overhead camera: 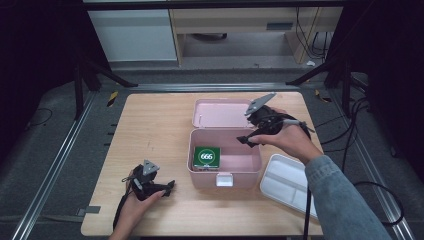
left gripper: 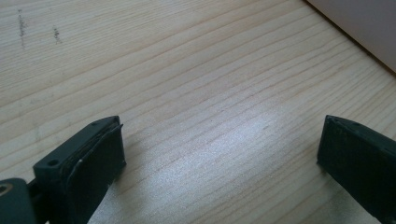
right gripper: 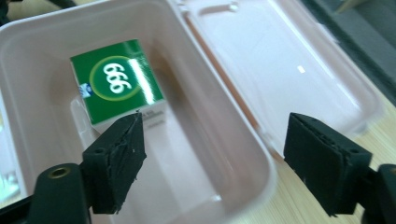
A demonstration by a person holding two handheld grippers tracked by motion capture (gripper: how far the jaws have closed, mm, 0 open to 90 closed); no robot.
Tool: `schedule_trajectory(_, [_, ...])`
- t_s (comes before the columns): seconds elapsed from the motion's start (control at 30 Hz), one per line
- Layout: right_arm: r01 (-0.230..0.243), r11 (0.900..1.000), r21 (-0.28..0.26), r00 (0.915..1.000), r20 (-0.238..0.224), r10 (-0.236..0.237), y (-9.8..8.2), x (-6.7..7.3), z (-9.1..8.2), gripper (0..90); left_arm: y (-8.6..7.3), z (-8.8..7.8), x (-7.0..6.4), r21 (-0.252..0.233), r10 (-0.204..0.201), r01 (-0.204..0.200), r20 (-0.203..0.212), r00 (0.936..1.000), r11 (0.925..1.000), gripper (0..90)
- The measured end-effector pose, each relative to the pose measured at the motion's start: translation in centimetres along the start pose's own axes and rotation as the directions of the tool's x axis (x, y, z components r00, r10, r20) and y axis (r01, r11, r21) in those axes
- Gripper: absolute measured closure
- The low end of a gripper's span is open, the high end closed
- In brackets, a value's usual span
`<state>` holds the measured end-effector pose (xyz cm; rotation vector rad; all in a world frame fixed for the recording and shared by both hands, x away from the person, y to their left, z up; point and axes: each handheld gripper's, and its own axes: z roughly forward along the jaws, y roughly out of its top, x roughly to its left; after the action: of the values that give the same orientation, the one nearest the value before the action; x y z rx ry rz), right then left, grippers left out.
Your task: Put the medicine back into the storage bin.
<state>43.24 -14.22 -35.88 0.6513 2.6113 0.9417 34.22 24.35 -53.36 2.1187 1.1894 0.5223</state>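
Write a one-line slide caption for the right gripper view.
Open right gripper above the pink box, green carton lying inside, lid open.

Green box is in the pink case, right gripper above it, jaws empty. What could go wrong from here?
1. The white tray overhangs the table edge at the near right, right beside the sleeve; a nudge could tip it off.
2. The lid lies open behind the pink case, close to the right gripper; a bump could swing it.
3. The green box sits against one wall, leaving little room for a jaw there.
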Motion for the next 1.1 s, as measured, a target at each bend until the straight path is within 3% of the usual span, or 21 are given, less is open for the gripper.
schedule_trajectory(0.23, [-0.077,0.997,-0.009,0.9952,0.059,0.077,-3.7,-1.2,-3.6,29.3,0.0,0.0,0.0,-0.001,-0.003,0.003,-0.002,1.0000,1.0000,0.0])
schedule_trajectory(0.5, [-0.139,0.990,0.006,0.9877,0.073,0.138,-8.6,-1.4,-5.8,39.0,0.0,0.0,0.0,0.000,-0.003,0.003,-0.002,1.0000,1.0000,0.0])
schedule_trajectory(0.83, [-0.177,0.979,0.100,0.9843,0.017,0.176,-13.7,-0.2,-5.3,54.8,0.0,0.0,0.0,0.000,-0.002,0.002,-0.002,1.0000,1.0000,0.0])
schedule_trajectory(1.1, [-0.198,0.968,0.157,0.9789,-0.020,0.203,-16.3,0.8,-4.2,59.4,0.0,0.0,0.0,0.000,-0.003,0.003,-0.002,1.0000,1.0000,0.0])
